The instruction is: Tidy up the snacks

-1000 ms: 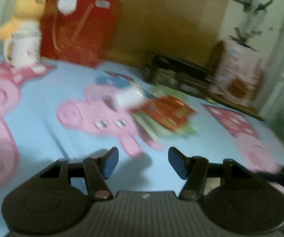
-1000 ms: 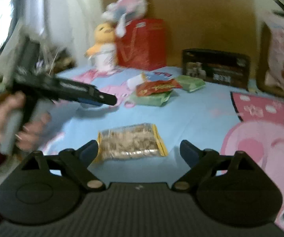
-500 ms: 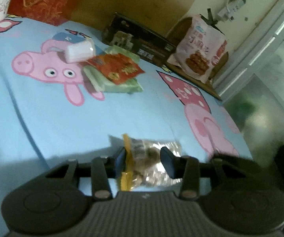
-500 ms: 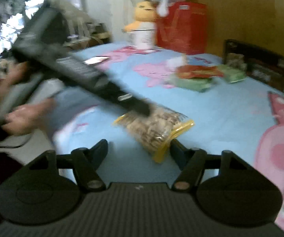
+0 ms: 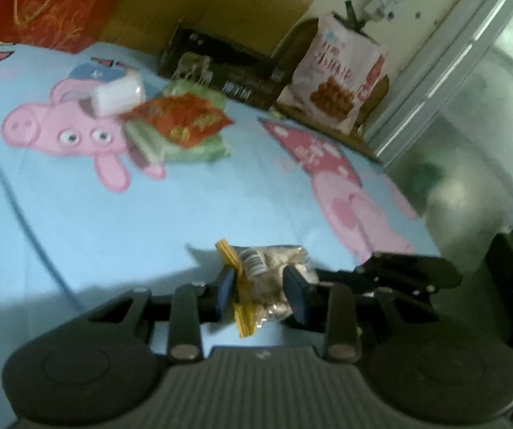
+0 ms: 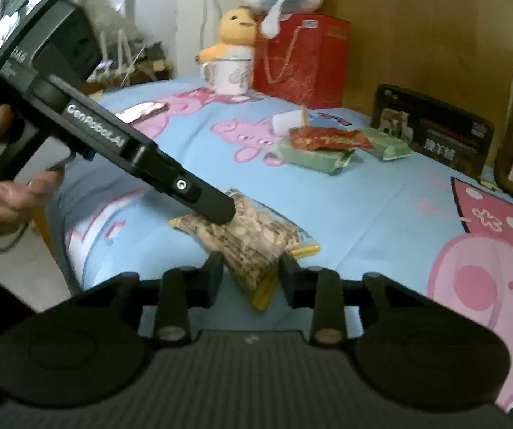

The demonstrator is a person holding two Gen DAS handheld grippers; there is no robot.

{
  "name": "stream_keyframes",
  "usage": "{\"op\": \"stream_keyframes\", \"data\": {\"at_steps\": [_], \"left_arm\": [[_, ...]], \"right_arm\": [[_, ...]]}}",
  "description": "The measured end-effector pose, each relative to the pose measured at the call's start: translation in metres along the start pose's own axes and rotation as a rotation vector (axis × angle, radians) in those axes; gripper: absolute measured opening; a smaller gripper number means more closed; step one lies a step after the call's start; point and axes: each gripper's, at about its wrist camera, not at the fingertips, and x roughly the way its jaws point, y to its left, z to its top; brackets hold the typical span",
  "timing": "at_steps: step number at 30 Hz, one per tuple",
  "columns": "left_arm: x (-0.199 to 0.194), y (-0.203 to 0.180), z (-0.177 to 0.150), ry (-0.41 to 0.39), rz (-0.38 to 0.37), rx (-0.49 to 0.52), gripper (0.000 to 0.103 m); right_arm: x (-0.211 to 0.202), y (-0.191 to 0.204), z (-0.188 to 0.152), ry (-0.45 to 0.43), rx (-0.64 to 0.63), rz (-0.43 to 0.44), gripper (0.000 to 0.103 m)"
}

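Both tools are on the same clear snack bag (image 6: 245, 243), yellow-edged and full of pale pieces, lifted off the blue cartoon-pig bedsheet (image 5: 185, 207) near the bed's front edge. Left tool (image 5: 260, 291) is clamped on one end, blue pads pinching the crumpled plastic by the yellow seal. Right tool (image 6: 251, 279) is closed on the opposite corner, fingers pressed against the bag on both sides. From the right wrist view the left tool's black body comes in diagonally from the left, tip sitting on the bag, with the person's left hand (image 6: 10, 186) around its grip.

Further back on the bed is a loose pile: a red snack packet (image 5: 181, 118) lies on top of a green packet (image 5: 185, 143), a white packet (image 5: 117, 94) is just beside them, and a second green packet (image 6: 388, 146) is near the pile's right side. Behind them a dark box (image 5: 220, 68) stands against the wooden headboard, with a large pink-and-white snack bag (image 5: 338, 85) upright to its right. A red gift bag (image 6: 303, 57), a white mug (image 6: 229, 75) and a yellow plush chick (image 6: 233, 32) sit at the far left corner.
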Motion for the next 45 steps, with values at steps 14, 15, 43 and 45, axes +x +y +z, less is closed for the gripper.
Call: {"op": "stream_keyframes", "data": {"at_steps": [14, 15, 43, 45], "left_arm": [[0.064, -0.013, 0.186, -0.196, -0.009, 0.178, 0.03], [0.076, -0.01, 0.203, -0.197, -0.007, 0.171, 0.03], [0.046, 0.063, 0.143, -0.186, 0.081, -0.07, 0.036], [0.034, 0.063, 0.123, -0.187, 0.096, -0.08, 0.036]], "right_arm": [[0.04, -0.134, 0.115, -0.223, 0.116, -0.213, 0.033], [0.049, -0.152, 0.125, -0.223, 0.131, -0.224, 0.033], [0.13, -0.179, 0.096, 0.011, 0.237, -0.04, 0.077], [0.136, -0.18, 0.094, 0.024, 0.273, -0.012, 0.077]]}}
